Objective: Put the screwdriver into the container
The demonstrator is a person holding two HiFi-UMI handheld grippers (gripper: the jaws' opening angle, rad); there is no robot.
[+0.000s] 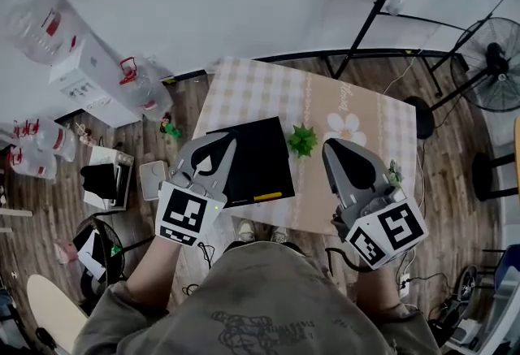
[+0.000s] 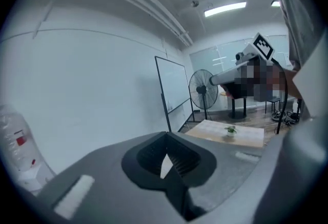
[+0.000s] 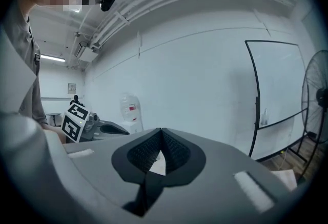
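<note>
In the head view a flat black container lies on the checked table. A thin yellow screwdriver rests along the container's near edge; whether it is inside or on the rim I cannot tell. My left gripper hovers over the container's left side, shut and holding nothing. To the right of the container, my right gripper is raised above the table, shut and holding nothing. Both gripper views look up at a white wall, with the left gripper and right gripper jaws pressed together.
A small green potted plant stands between the grippers on the table. Water jugs, white boxes and clutter crowd the floor at the left. A fan and a black stand are at the right.
</note>
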